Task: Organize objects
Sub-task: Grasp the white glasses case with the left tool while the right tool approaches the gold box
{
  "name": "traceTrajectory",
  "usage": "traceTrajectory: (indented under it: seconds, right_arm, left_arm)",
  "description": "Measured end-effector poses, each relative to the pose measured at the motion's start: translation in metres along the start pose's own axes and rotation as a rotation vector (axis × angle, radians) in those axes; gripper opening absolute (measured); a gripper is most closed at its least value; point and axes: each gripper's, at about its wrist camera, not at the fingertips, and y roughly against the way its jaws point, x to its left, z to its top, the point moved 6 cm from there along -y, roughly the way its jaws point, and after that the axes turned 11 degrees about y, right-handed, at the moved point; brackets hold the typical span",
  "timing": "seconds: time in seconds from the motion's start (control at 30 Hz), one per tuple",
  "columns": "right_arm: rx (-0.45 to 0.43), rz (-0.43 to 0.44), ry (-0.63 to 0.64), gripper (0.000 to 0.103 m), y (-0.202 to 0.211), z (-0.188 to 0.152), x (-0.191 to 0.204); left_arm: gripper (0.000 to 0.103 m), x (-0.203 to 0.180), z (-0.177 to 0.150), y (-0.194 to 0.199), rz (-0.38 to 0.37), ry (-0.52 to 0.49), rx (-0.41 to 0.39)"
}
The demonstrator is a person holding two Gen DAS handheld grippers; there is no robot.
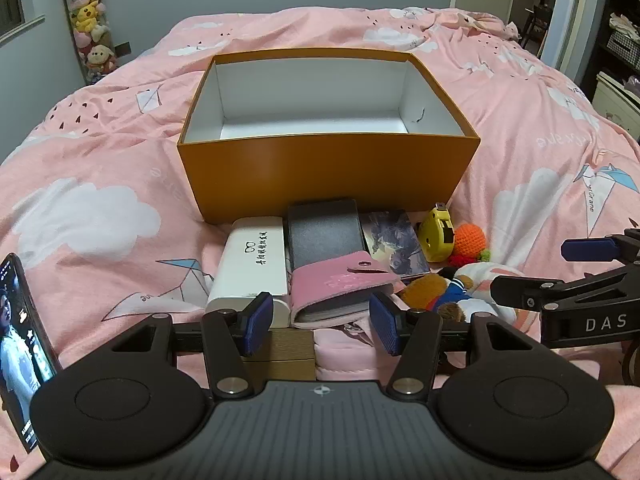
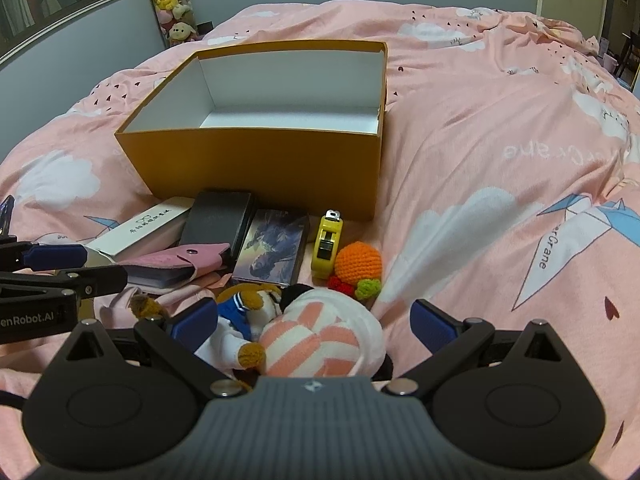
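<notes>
Since nothing has gone into the orange box yet, whose white inside shows bare in the upper middle of both views, the whole job looks to be ahead, and each item in the row just below the box on the pink bed will handle differently. The left hand-held gripper sits at the lower middle of its view with its jaws spread and empty, straddling the near end of the pink wallet; this looks soft-covered and thick with cards, so a pinch across its stiff spine should hold better than one on the loose snap flap. Touching the wallet's left side is a white case, probably light, rigid and smooth, so it could slip unless taken across its narrow width. A black case lies behind the wallet, partly under it, and a picture card box lies to the right. The right hand-held gripper is likewise released, its jaws either side of a striped plush toy at the lower middle of its view; that toy and the small plush dog touching it should be light and squashy, safe to squeeze at the body. Further up, the yellow tape measure is likely dense and hard, best gripped across its flat sides, and the orange crocheted ball beside it is soft and may roll.
</notes>
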Motion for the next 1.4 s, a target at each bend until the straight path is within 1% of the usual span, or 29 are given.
traceTrajectory:
  seconds: [0.37, 0.53, 0.67, 0.77, 0.9, 0.97, 1.1, 1.17, 1.3, 1.4]
  right_arm:
    - [0.006, 0.003, 0.005, 0.102, -0.002, 0.001, 0.000]
    - [0.006, 0.021, 0.017, 0.102, -0.003, 0.006, 0.001]
    - [-0.001, 0.043, 0.042, 0.095, -0.006, 0.015, 0.001]
    - [0.009, 0.066, 0.069, 0.089, -0.013, 0.025, 0.004]
    - [0.027, 0.113, 0.088, 0.083, -0.026, 0.041, 0.007]
    - [0.035, 0.129, 0.096, 0.080, -0.034, 0.049, 0.010]
    - [0.041, 0.148, 0.100, 0.080, -0.050, 0.065, 0.015]
    - [0.039, 0.153, 0.110, 0.080, -0.058, 0.072, 0.020]
    - [0.053, 0.174, 0.126, 0.080, -0.074, 0.080, 0.029]
    - [0.071, 0.193, 0.134, 0.080, -0.085, 0.082, 0.035]
  left_arm:
    - [0.065, 0.003, 0.000, -0.002, -0.033, 0.021, 0.031]
    - [0.065, 0.007, 0.007, -0.002, -0.054, 0.037, 0.048]
    - [0.065, 0.011, 0.022, -0.001, -0.067, 0.058, 0.049]
    - [0.066, 0.014, 0.035, -0.005, -0.055, 0.061, 0.058]
    - [0.066, 0.023, 0.049, -0.019, -0.017, 0.070, 0.093]
    - [0.066, 0.028, 0.053, -0.029, -0.009, 0.083, 0.116]
    - [0.068, 0.038, 0.059, -0.047, -0.009, 0.105, 0.157]
    - [0.073, 0.042, 0.061, -0.055, -0.010, 0.104, 0.180]
    - [0.076, 0.051, 0.064, -0.070, -0.006, 0.137, 0.218]
    - [0.078, 0.056, 0.065, -0.080, 0.010, 0.155, 0.241]
